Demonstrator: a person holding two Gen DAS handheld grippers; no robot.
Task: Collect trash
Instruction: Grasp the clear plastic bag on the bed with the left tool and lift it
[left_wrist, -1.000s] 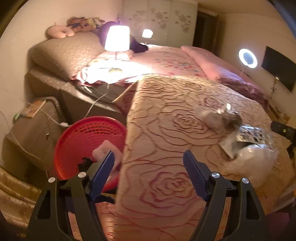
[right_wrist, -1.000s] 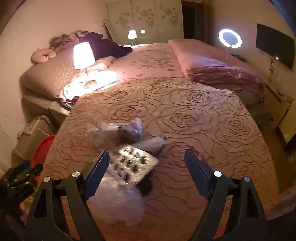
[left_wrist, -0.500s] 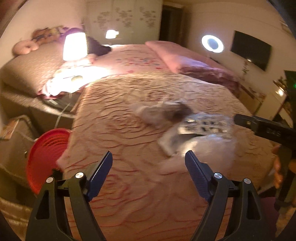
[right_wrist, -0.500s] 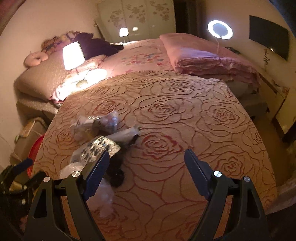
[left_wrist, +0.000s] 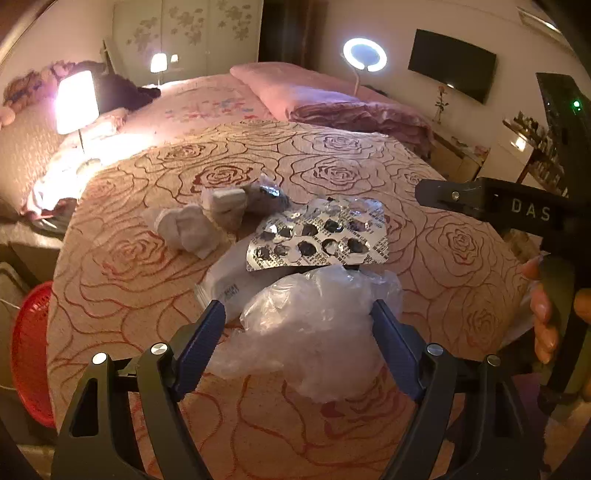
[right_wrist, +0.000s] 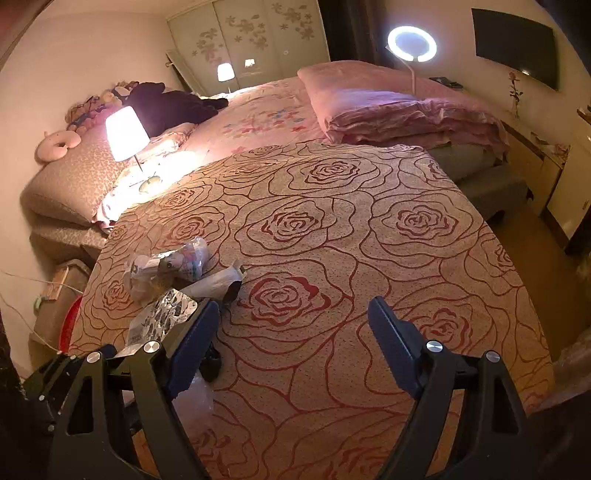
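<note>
Right, L gripper (left_wrist: 297, 328) is spread wide w/ the crumpled clear plastic wrap (left_wrist: 317, 325) sitting between its fingers, nothing pinched yet; R gripper (right_wrist: 293, 328) is also spread wide & empty over bare rose bedspread (right_wrist: 369, 240), trash off to its left. Behind the wrap: white packet (left_wrist: 229, 284), foil blister sheet (left_wrist: 321, 236) resting partly on wrap & packet, then wadded tissues (left_wrist: 184, 229). Risk: wrap is thin & slippery so a closing pinch may slide off or drag the blister sheet along, and the red basket (left_wrist: 29, 354) sits down off the bed edge, so stuff could drop en route.
</note>
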